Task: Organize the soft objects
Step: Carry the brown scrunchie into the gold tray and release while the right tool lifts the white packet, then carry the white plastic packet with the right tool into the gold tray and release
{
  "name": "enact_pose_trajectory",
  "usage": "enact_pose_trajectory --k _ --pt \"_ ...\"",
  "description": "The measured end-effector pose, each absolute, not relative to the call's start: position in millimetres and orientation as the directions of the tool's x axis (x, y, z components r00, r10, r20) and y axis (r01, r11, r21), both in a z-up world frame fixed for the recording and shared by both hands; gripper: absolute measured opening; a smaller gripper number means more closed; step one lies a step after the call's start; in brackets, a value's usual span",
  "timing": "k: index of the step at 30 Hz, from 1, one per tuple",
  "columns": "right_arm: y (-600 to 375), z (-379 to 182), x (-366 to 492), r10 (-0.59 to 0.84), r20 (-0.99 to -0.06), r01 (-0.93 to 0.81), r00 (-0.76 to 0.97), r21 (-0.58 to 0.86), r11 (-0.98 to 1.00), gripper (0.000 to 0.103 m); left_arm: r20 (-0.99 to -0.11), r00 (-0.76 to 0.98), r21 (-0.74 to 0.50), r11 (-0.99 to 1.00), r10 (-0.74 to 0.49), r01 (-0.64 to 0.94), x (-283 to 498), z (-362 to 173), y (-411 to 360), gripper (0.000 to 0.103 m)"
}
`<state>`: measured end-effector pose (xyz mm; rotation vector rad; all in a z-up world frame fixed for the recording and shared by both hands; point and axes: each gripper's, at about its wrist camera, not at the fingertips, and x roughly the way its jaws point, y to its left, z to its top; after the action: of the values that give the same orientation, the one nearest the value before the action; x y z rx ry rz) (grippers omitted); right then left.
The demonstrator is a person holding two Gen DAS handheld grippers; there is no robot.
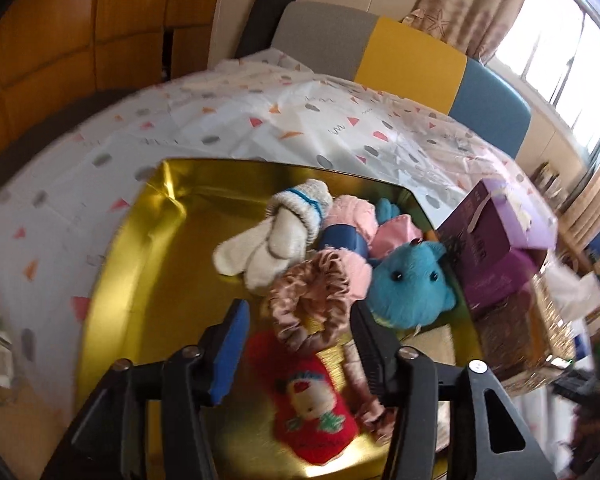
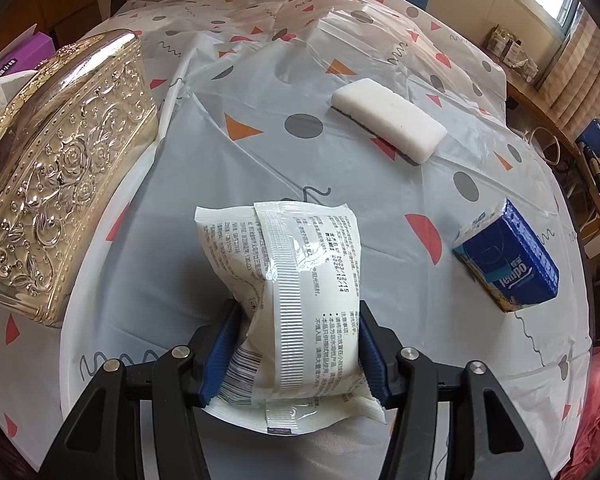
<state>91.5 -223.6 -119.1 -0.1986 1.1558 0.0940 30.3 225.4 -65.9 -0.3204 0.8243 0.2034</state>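
The jaws of the right gripper (image 2: 296,354) are clamped across a white printed plastic packet (image 2: 296,300), its long axis pointing forward; the gold tray (image 1: 112,280) lies leftward, under the left gripper (image 1: 296,344), whose jaws stand apart.

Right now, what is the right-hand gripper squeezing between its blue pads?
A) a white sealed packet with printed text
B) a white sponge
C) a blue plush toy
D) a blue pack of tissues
A: the right gripper is shut on the white packet, while the tissue pack and sponge lie apart on the tablecloth.
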Motion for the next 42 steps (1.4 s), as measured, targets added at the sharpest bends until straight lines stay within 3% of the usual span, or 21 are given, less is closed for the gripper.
enact_pose_trajectory --k 7,11,28,35,42 --pt "-222 -119 90 -0.035 -0.914 -0.173 0.404 -0.114 0.978 0.056 -0.727 0.678 -0.143 0.94 0.112 -0.309 12 -52 220 0.057" --pt "-220 -119 89 -0.041 -0.912 -0.171 0.408 -0.12 0.978 0.056 -0.698 0.702 -0.11 0.948 0.141 -0.3 3 -41 214 0.068" --pt "-237 -110 99 0.005 -0.92 -0.017 0.393 -0.002 1.0 0.054 -0.68 0.712 -0.062 0.953 0.178 -0.297 -12 -29 210 0.069" --pt "-249 -69 95 0.061 -0.862 0.09 0.502 0.123 0.988 0.053 -0.693 0.697 -0.072 0.944 0.185 -0.323 -14 -34 222 0.072" --pt "-222 5 87 0.104 -0.753 0.023 0.649 0.156 0.987 0.053 -0.686 0.697 -0.065 0.936 0.209 -0.345 -17 -36 227 0.075"
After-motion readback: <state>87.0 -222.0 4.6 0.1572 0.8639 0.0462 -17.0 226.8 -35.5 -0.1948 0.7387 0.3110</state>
